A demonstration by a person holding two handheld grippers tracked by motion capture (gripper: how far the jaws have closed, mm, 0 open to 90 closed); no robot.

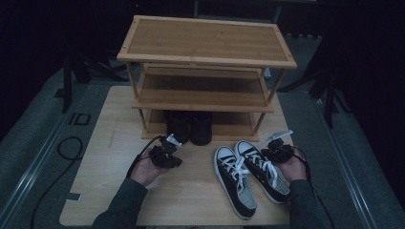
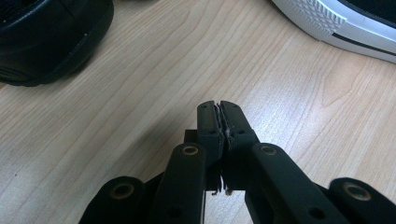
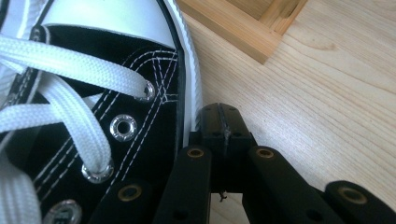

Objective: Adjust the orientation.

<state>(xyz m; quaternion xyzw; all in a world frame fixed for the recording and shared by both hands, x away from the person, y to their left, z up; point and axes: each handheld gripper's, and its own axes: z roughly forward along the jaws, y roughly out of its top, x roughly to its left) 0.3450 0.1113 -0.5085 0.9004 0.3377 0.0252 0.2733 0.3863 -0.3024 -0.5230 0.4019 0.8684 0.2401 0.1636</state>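
The right gripper (image 3: 219, 114) has its jaws pressed together on nothing, tips just beside the white sole edge of the right-hand sneaker (image 1: 262, 169) on the table (image 1: 110, 157). The left gripper (image 2: 219, 109) is closed too and empty, resting over bare wood near the black shoes (image 1: 190, 126) on the bottom shelf of the wooden rack (image 1: 205, 47). A second sneaker (image 1: 234, 183) lies alongside the first.

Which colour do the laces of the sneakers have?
White laces, on black sneakers; the right gripper view shows them best.
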